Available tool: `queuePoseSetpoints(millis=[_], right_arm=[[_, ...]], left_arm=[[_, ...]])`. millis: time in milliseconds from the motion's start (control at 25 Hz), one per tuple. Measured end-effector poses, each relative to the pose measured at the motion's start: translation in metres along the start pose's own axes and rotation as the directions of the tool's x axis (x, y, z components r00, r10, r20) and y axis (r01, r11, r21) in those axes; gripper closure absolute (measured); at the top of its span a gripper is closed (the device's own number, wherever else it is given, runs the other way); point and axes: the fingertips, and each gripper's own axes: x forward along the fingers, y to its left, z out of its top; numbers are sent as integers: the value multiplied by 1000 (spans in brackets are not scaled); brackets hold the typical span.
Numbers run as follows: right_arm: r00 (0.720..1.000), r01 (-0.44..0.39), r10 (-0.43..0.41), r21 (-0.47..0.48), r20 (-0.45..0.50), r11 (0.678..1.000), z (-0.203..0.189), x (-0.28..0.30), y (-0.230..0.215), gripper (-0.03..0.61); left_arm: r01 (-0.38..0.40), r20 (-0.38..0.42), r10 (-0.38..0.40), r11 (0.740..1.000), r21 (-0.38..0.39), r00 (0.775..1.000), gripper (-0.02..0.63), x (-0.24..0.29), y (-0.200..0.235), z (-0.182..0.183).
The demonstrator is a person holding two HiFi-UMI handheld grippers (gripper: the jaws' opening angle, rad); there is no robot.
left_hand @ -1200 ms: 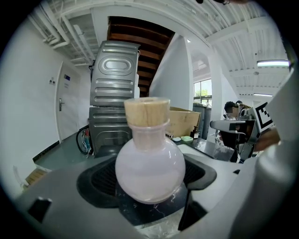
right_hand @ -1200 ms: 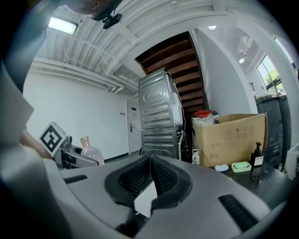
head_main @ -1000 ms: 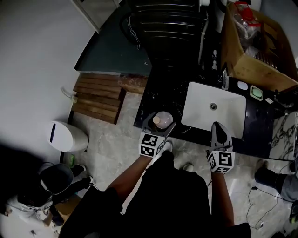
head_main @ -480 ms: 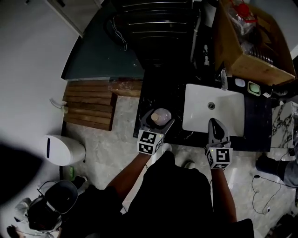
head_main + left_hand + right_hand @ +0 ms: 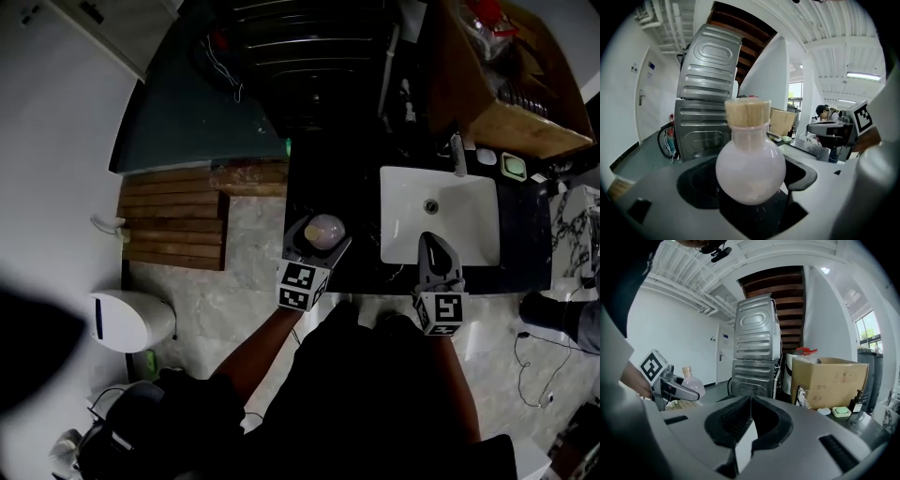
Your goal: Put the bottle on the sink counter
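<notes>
Left gripper [image 5: 321, 240]: fingers pinched a round pale-pink cork-stoppered glass bottle [image 5: 750, 171], upright above the black table [image 5: 342, 192], presumably for set-down. Right gripper [image 5: 749, 425]: fingers pressed together, idle.

Black counter [image 5: 342, 192]: open surface left of white rectangular sink basin [image 5: 459, 220]. Obstructions: brown cardboard box [image 5: 497, 103] at back right; small green soap dish [image 5: 512, 166] near basin's far corner.
</notes>
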Motion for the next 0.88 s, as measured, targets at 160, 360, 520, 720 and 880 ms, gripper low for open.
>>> queuePoseSetpoints(millis=[160, 360, 520, 720, 880], right_arm=[[1000, -10, 11, 17, -26, 1000, -5, 9, 5, 540], [999, -30, 31, 14, -9, 999, 4, 29, 8, 540], [998, -62, 62, 15, 0, 998, 6, 41, 9, 540], [995, -99, 99, 58, -5, 993, 5, 59, 4, 540], [990, -136, 138, 58, -22, 989, 4, 72, 5, 540]], left_arm=[[1, 5, -1, 1000, -7, 1000, 219, 2, 7, -2], [-22, 11, 23, 999, -31, 1000, 219, 6, 20, 5], [-53, 10, 53, 997, -64, 999, 219, 11, 27, 3], [-78, -9, 77, 995, -59, 997, 218, 25, 34, 6], [-96, -16, 95, 994, -54, 995, 219, 41, 36, 10]])
